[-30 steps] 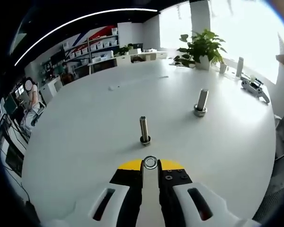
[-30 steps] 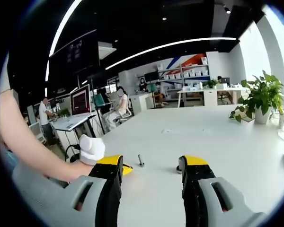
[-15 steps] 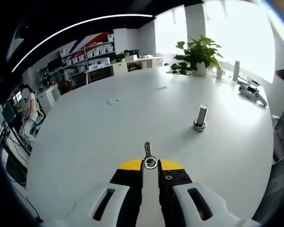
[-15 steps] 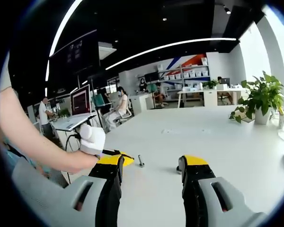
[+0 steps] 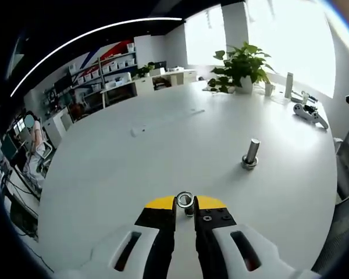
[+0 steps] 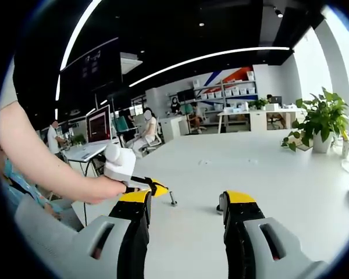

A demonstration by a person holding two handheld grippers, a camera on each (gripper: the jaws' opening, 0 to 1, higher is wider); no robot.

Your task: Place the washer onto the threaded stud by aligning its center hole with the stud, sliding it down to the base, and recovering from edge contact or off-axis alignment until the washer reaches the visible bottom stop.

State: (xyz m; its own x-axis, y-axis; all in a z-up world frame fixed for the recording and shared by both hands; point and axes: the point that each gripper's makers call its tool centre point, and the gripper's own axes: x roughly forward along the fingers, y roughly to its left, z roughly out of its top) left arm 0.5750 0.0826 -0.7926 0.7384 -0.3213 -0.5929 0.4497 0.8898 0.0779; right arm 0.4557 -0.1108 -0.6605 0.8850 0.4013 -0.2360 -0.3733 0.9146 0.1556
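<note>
My left gripper [image 5: 185, 204] is shut on a silver washer [image 5: 185, 200], which stands out at the yellow jaw tips. The thin threaded stud is hidden behind the washer and the tips in the left gripper view. In the right gripper view that thin stud [image 6: 172, 199] stands upright on the white table [image 6: 267, 174]. The left gripper [image 6: 159, 188] comes in from the left there, its yellow tip right over the stud's top. My right gripper [image 6: 186, 203] hangs open above the table with nothing between its jaws.
A second, thicker stud [image 5: 251, 154] stands to the right on the table [image 5: 134, 168]. A potted plant [image 5: 242, 61] and a white device [image 5: 310, 110] sit near the far edge. A person's arm [image 6: 41, 168] holds the left gripper. Desks and people fill the room behind.
The left gripper has moved forward with the washer until the thin stud slid behind its tips. In the right gripper view its yellow tip moved right, onto the stud's top. The right gripper stayed still.
</note>
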